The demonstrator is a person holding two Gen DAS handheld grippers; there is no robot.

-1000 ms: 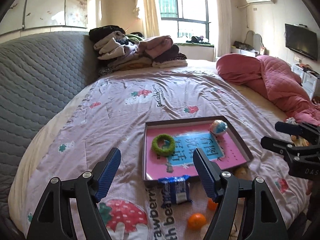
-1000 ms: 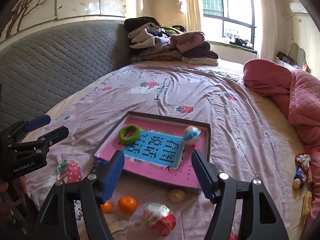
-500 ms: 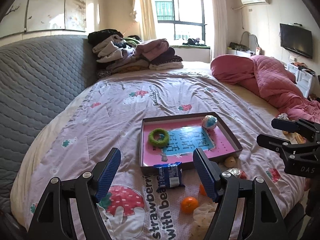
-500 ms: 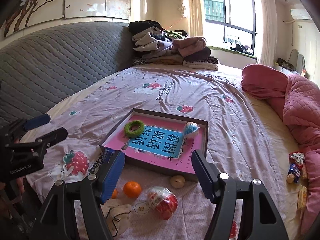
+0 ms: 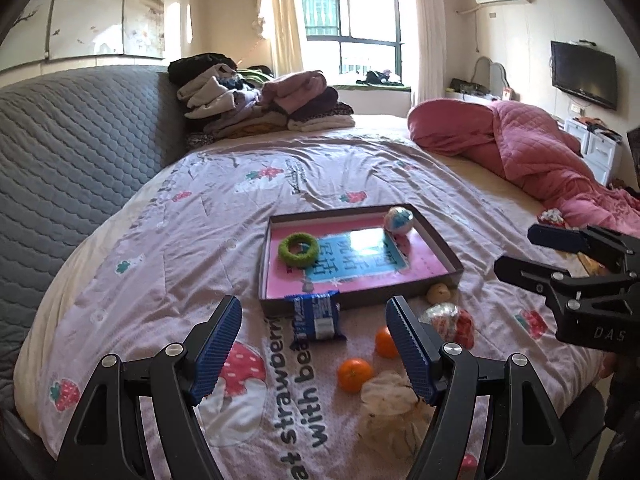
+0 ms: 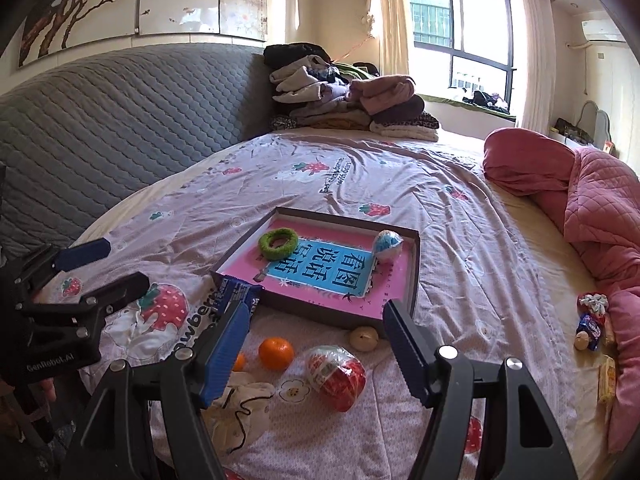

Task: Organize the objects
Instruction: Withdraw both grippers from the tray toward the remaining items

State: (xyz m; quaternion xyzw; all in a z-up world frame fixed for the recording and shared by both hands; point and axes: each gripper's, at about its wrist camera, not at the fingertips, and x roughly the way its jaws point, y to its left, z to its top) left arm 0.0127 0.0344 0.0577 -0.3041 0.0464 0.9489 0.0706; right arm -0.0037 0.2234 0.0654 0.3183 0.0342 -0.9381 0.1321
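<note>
**Loose items are lying just in front of the tray, between the two grippers**

The shallow tray (image 5: 438,258) is sitting on the strawberry bedsheet (image 5: 208,216), and it is already holding a green ring (image 5: 299,251) and a small ball (image 5: 397,220). The things not yet sorted are lying on the near side of it: a blue snack packet (image 5: 316,317) is leaning on the tray's front wall, its long axis running away from the cameras, and two oranges (image 5: 354,374), a red wrapped snack (image 6: 337,371) and a pale round item (image 6: 363,338) are lying nearby.

The left gripper (image 5: 314,354) is standing open and empty, and the packet is lying straight ahead between its fingers' lines. The right gripper (image 6: 314,356) is also open and empty; the red snack and one orange are lying ahead of it. I judge that the left hand is nearer to the packet and the right one nearer to the red snack.
</note>
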